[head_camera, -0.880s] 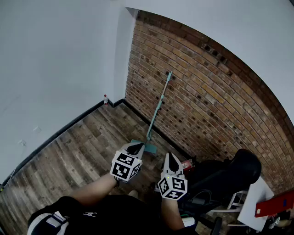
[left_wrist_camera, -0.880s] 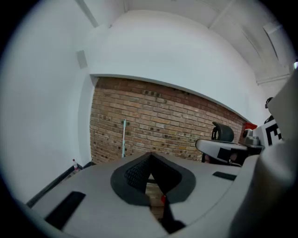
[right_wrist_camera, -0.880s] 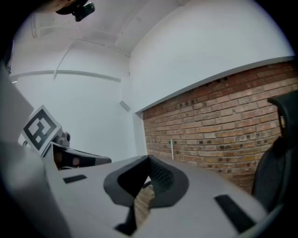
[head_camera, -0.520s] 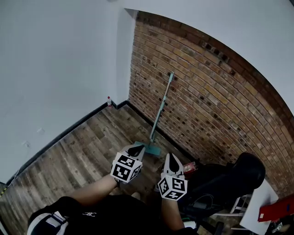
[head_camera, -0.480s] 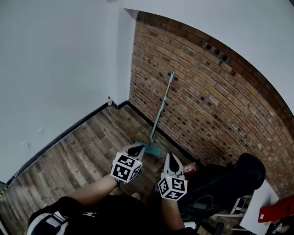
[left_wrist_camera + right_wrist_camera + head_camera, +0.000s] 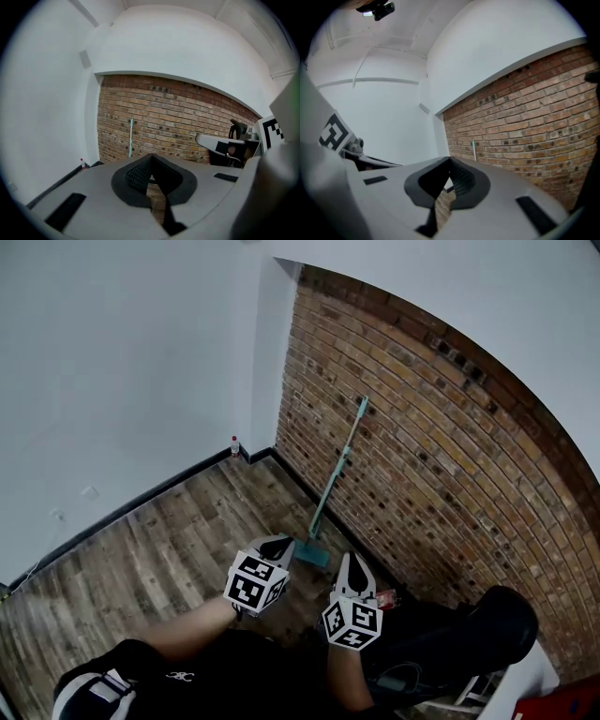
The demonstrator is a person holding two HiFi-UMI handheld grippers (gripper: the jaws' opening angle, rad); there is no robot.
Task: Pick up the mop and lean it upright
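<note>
My left claw [image 6: 278,543] and my right claw [image 6: 350,562] are both pinched together on nothing, near the teal mop [image 6: 337,472] that leans upright against the brick wall [image 6: 431,427], its head on the wooden floor [image 6: 159,540].

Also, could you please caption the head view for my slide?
Mop leaning upright against the brick wall; left gripper and right gripper shut, empty.
</note>
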